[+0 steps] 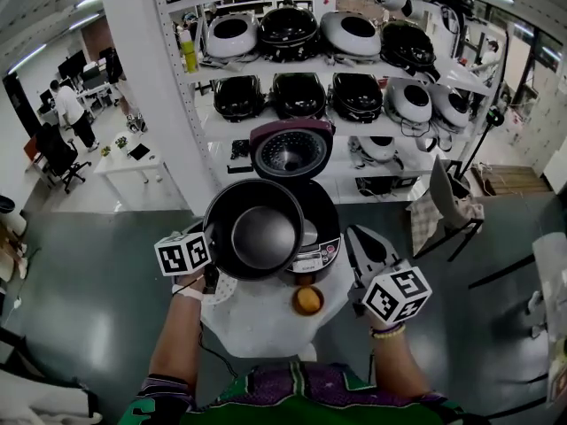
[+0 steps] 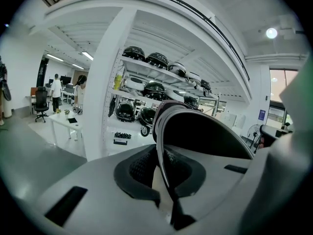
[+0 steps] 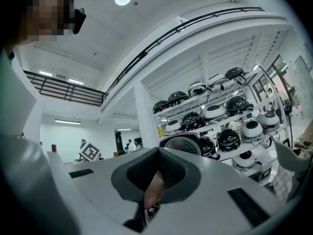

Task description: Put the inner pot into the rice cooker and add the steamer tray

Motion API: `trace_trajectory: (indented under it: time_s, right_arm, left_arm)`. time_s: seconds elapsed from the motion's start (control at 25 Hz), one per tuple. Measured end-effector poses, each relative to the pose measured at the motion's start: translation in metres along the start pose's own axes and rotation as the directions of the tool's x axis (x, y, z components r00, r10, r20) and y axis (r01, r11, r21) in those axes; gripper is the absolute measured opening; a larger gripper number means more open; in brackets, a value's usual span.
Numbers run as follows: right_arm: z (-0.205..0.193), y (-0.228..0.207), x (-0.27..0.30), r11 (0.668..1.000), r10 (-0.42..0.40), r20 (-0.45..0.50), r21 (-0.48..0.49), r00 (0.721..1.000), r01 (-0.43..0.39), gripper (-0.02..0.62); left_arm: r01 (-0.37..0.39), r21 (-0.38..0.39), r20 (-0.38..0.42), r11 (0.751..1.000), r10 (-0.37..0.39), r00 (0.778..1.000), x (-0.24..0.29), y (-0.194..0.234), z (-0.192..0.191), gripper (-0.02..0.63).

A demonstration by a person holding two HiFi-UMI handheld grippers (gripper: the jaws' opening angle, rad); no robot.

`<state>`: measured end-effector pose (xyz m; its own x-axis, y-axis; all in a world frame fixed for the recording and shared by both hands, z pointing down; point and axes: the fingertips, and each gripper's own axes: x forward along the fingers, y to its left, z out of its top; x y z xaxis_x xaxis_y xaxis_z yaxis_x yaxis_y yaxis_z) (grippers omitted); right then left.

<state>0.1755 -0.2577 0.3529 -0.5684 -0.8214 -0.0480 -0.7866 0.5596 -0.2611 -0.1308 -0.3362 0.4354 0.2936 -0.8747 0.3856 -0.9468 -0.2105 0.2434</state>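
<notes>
A black inner pot (image 1: 266, 231) hangs tilted over the open rice cooker (image 1: 321, 248), whose round lid (image 1: 291, 149) stands up behind it. My left gripper (image 1: 210, 255) is shut on the pot's left rim. In the left gripper view the thin rim (image 2: 164, 170) runs between the closed pads and the pot (image 2: 205, 133) fills the right side. My right gripper (image 1: 356, 237) hovers beside the cooker's right flank, shut and holding nothing; its pads (image 3: 168, 173) meet, with the cooker lid (image 3: 182, 145) beyond. A white perforated steamer tray (image 1: 221, 289) lies on the table under my left gripper.
The cooker stands on a small white table (image 1: 266, 326) with an orange round object (image 1: 307, 300) at its front. Behind are white shelves (image 1: 337, 122) full of rice cookers, a white pillar (image 1: 146, 78) to the left, and a chair (image 1: 447, 206) to the right.
</notes>
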Motion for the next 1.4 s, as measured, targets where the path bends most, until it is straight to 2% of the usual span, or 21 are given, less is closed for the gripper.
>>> trace_trajectory:
  time_s: [0.52, 0.92, 1.4]
  right_arm:
    - [-0.015, -0.063, 0.006, 0.998, -0.039, -0.014, 0.044, 0.999, 0.040, 0.006]
    - [-0.028, -0.090, 0.008, 0.996, -0.067, -0.044, 0.057, 0.997, 0.070, 0.006]
    - [-0.043, -0.121, -0.005, 0.988, -0.135, -0.083, 0.065, 0.987, 0.140, 0.006]
  left_arm:
    - [0.023, -0.014, -0.016, 1.000, -0.023, 1.000, 0.078, -0.030, 0.013, 0.032]
    - [0.020, -0.043, -0.043, 0.999, -0.022, 0.999, 0.128, -0.035, 0.001, 0.034]
    - [0.000, -0.016, -0.108, 1.000, -0.002, 0.994, 0.189, -0.044, -0.025, 0.034]
